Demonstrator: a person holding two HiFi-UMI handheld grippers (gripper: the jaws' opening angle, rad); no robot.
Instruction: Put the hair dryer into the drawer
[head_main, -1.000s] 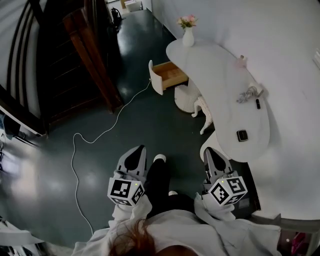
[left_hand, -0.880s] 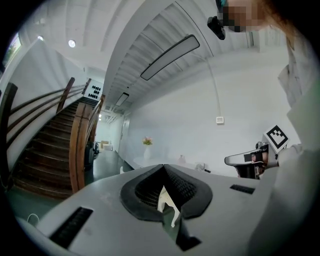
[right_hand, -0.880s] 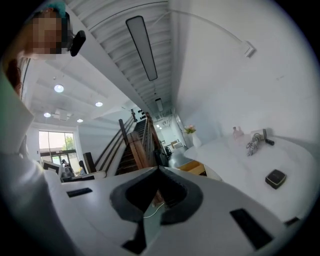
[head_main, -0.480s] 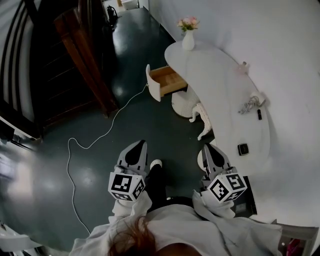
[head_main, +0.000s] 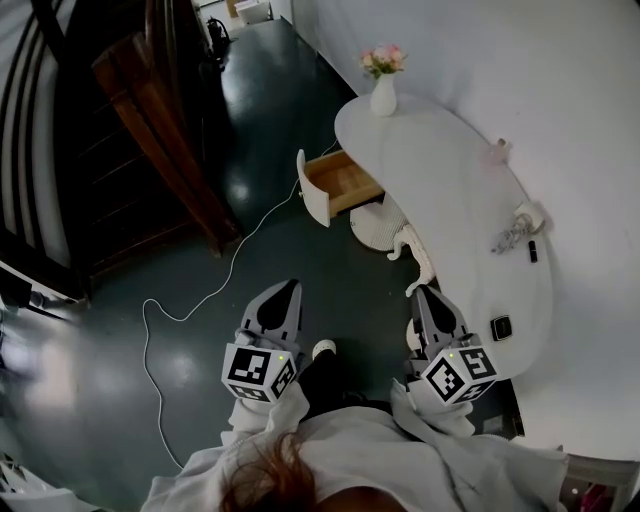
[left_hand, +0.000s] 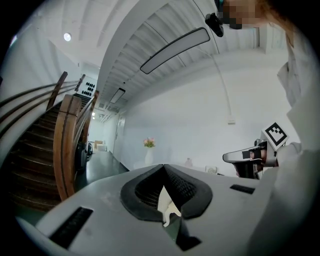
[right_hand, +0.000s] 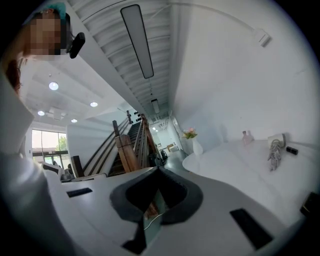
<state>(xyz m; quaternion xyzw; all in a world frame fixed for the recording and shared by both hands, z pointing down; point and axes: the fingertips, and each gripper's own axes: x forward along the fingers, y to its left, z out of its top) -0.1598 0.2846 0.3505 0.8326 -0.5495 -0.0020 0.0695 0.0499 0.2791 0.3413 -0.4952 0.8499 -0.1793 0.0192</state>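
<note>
At six o'clock, two grippers, left gripper (head_main: 292, 286) and right gripper (head_main: 423, 291), both pinched closed, empty, one open drawer (head_main: 345, 182) at twelve, one hair dryer (head_main: 518, 228) at two o'clock

Head view: from high up, steeply down on the floor. Left gripper (head_main: 289, 288) and right gripper (head_main: 423, 294) sit close at the bottom, white table (head_main: 450, 200) at right. Left gripper view: rides just behind its own jaws, faces level toward the staircase (left_hand: 70, 145) and the far flower vase (left_hand: 149, 155) — right gripper at its right edge. Right gripper view: much the same heading, table near on its right. All three share vase and staircase.
</note>
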